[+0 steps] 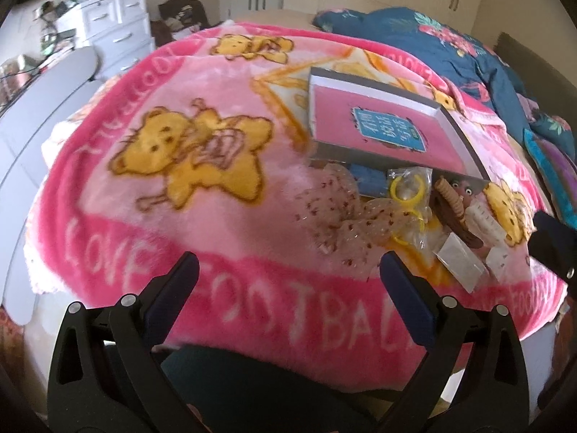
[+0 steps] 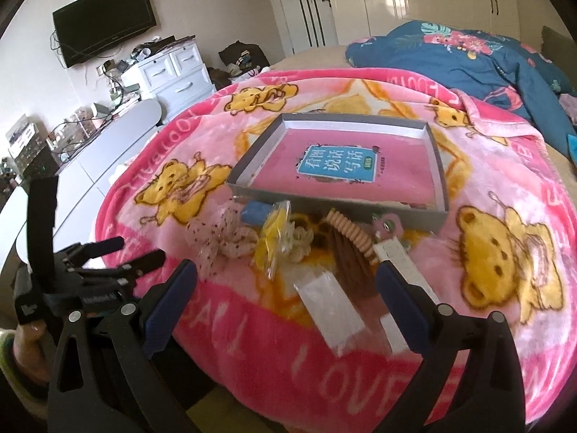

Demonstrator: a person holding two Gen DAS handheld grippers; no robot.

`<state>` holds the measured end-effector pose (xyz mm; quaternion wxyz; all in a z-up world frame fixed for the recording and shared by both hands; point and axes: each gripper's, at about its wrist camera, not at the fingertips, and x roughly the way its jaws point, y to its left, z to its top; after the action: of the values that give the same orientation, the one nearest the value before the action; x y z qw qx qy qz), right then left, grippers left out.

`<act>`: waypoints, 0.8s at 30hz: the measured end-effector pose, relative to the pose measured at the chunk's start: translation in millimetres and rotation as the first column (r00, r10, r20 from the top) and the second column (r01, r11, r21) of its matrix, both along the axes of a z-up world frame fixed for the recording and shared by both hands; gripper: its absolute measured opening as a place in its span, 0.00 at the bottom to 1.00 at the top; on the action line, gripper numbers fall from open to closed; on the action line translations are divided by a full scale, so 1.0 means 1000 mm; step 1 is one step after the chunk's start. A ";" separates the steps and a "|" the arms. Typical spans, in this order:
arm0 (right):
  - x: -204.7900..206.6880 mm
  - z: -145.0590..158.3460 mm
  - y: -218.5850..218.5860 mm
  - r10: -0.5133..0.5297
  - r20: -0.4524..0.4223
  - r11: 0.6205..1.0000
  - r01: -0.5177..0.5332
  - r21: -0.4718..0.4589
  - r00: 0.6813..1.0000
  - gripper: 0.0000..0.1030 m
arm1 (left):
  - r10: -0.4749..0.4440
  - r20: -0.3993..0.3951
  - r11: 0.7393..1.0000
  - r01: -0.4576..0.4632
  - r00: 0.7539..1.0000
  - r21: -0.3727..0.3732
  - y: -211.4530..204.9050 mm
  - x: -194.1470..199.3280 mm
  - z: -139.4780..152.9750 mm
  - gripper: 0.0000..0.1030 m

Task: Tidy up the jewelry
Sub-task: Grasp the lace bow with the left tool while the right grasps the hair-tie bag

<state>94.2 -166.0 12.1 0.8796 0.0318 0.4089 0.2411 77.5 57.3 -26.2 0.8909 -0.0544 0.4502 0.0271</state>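
Note:
A shallow grey box (image 2: 249,171) (image 1: 465,133) with a pink book in it lies on the pink bear blanket. In front of it sits a heap of accessories: a sheer dotted bow (image 2: 212,238) (image 1: 335,213), a bag of yellow rings (image 2: 276,238) (image 1: 407,187), a blue piece (image 2: 254,213), a brown and beige hair clip (image 2: 351,241) (image 1: 450,202), a clear packet (image 2: 330,306) (image 1: 459,267). My right gripper (image 2: 285,276) is open just short of the heap. My left gripper (image 1: 288,269) is open, left of the heap, holding nothing.
The pink blanket (image 1: 180,216) covers the bed's near part, with a blue floral duvet (image 2: 468,57) behind. White drawers (image 2: 176,72), a cluttered desk and a wall television (image 2: 104,21) stand at the left. A hand holds the left gripper's body (image 2: 72,274).

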 end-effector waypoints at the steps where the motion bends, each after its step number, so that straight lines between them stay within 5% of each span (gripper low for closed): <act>1: 0.005 -0.001 0.002 0.002 0.001 1.000 -0.002 -0.008 1.000 0.96 | -0.011 -0.017 1.000 0.011 1.000 -0.006 -0.002 0.007 -0.005 0.91; 6: 0.031 -0.008 0.006 0.015 -0.033 1.000 -0.015 0.012 0.999 0.94 | -0.071 -0.034 0.997 0.071 0.997 -0.002 -0.011 0.028 -0.020 0.91; 15: 0.074 -0.037 0.034 0.073 -0.116 0.997 -0.072 0.016 0.991 0.72 | -0.128 -0.087 0.990 0.121 0.988 -0.077 -0.013 0.051 -0.044 0.89; 19: 0.089 -0.054 0.042 0.090 -0.175 0.996 -0.083 0.044 0.980 0.55 | -0.154 -0.114 0.984 0.143 0.981 -0.105 -0.017 0.057 -0.052 0.67; 24: 0.100 -0.068 0.046 0.087 -0.225 0.994 -0.069 0.089 0.970 0.18 | -0.186 -0.107 0.976 0.170 0.977 -0.139 -0.021 0.061 -0.054 0.40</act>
<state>194.5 -120.0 -56.2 0.8146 0.0784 0.4982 0.2865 138.3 36.6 -80.6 0.8557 -0.0698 0.5066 -0.0789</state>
